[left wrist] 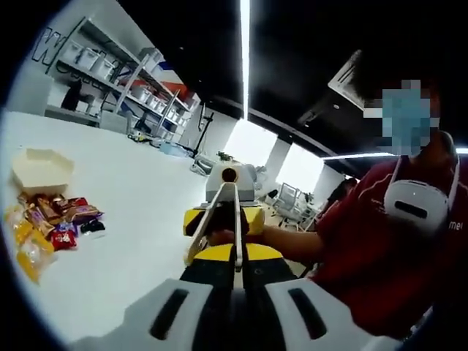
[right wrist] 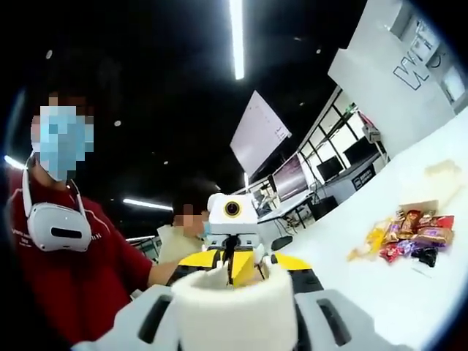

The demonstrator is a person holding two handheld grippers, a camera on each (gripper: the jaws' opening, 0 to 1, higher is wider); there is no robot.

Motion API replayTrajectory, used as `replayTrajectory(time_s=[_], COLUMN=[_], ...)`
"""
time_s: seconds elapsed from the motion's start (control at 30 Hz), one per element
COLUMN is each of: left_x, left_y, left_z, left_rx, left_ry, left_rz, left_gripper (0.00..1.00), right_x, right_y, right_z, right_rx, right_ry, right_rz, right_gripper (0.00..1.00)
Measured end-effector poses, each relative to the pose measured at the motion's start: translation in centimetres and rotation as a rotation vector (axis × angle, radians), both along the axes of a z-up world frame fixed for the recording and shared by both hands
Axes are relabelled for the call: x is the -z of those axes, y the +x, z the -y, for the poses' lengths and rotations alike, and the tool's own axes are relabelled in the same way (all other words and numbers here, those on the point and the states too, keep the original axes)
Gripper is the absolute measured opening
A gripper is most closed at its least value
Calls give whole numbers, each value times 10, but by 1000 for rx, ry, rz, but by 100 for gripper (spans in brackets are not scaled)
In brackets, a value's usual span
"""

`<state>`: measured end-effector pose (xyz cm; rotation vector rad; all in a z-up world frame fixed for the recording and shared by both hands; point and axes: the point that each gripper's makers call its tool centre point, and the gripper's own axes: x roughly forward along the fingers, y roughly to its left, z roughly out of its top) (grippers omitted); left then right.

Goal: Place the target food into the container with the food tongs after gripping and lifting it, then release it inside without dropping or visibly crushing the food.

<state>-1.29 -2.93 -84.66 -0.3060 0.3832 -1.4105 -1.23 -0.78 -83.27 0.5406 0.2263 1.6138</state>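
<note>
Snack wrappers too small to read

Tongs shiny metal; snack wrappers glossy, probably foil

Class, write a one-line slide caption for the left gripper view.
Left claw grips food tongs; wrapped snacks and an open box lie on the white table.

I'm in a lab or workshop: storage shelves with bins, black ceiling, strip lights, monitors, white tabletop.
</note>
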Motion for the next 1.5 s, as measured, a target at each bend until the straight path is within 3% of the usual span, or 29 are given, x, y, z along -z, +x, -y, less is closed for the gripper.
replayTrajectory(time_s=[0.1,0.23,0.57,0.83,1.2,1.23,1.5], left_x=[-2,-8,-4,-1,-9,-10,-6], left_y=[-2,-4,-13,-12,-5,-6,1], left_z=[-1,-2,6,9,6,6,10], left_rx=[26,42,71,15,-75,-70,-110], left_ry=[5,8,-22,-62,-246,-253,-233], left_rz=[-24,-12,4,21,-22,-40,-23], left_gripper=[2,2,3,3,1,1,1], right_x=[1,-1,-5,-7,-10,-10,-7], right_y=[-6,-7,-17,-12,-10,-10,-5], right_z=[-1,-1,-2,2,4,4,3], right_rx=[-13,-13,-61,-31,-29,-29,3], right_ry=[-15,-3,19,28,51,52,41], right_rz=[31,54,0,4,-32,-31,-17], right_gripper=[22,23,27,28,31,31,33])
